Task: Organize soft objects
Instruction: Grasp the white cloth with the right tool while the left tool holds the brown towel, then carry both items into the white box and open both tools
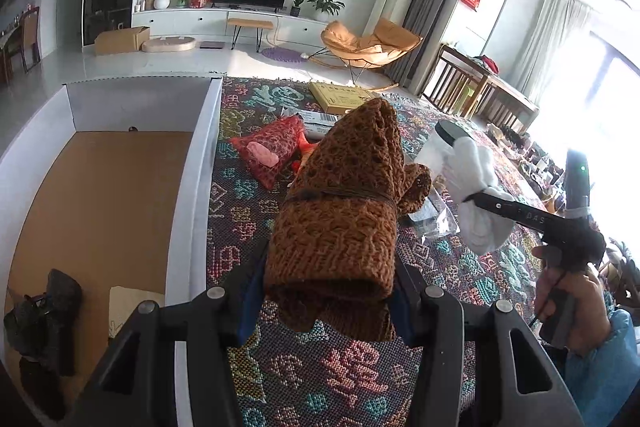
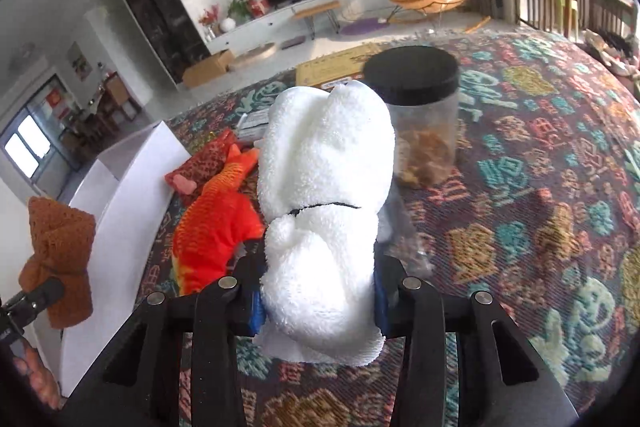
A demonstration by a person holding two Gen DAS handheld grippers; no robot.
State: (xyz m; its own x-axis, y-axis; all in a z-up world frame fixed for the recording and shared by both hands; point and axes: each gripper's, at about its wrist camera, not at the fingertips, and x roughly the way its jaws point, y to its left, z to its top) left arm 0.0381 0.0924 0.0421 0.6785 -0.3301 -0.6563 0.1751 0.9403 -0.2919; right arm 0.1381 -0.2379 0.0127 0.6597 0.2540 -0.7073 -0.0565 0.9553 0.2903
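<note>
Left gripper (image 1: 328,301) clamped on brown knit roll (image 1: 340,215), long axis pointing forward; white box (image 1: 188,187) just left, nearer this arm. Right gripper (image 2: 318,301) clamped on white towel roll (image 2: 324,211), farther from box.

Coarse open-knit brown wool bundle (image 1: 340,203); fluffy white terry-cloth bundle (image 2: 324,211) beside it; beneath both, rough woven multicoloured patterned cloth (image 2: 520,227); matt black plastic-looking jar lid (image 2: 412,71).

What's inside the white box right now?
The white box shows a bare brown floor, a dark bundle in the near corner and a pale sheet beside it. The left gripper hides the nearest edge.
</note>
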